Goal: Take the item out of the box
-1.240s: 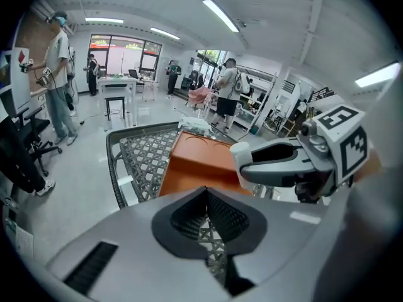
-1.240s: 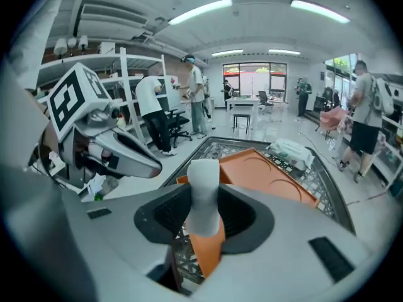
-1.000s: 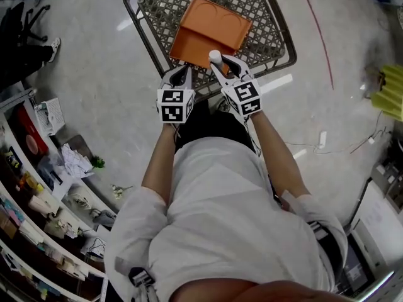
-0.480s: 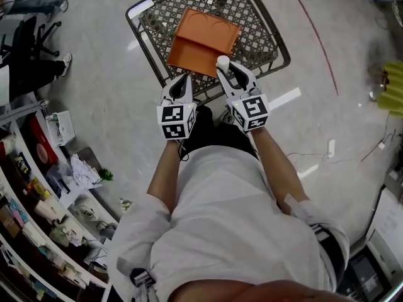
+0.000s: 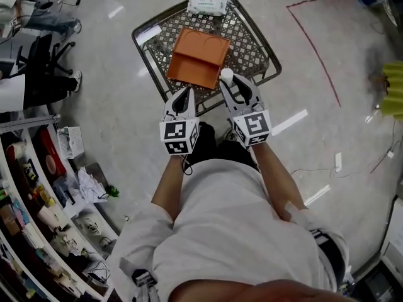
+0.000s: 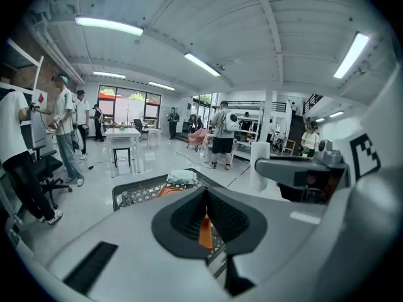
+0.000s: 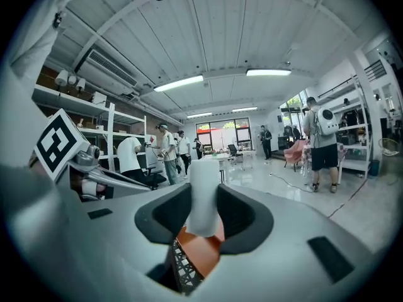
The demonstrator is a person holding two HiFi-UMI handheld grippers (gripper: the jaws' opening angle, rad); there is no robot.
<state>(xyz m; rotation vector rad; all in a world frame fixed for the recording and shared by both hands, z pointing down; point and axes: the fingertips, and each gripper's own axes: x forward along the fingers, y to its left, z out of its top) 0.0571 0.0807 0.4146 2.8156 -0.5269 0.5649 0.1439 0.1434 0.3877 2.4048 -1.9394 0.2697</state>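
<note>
My right gripper [image 7: 203, 222] grips white cylinder [image 7: 203, 187] | my left gripper [image 6: 206, 222] closed, empty | I lift it upright, clear of wire basket [image 5: 249, 43].

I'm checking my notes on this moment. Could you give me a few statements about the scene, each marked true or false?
1. The right gripper grips a white cylinder. True.
2. The left gripper holds the orange tray. False: its jaws are together on nothing, and the tray lies in the cart.
3. A white packet lies at the cart's far end. True.
4. The cart stands on a table. False: it stands on the floor.
</note>
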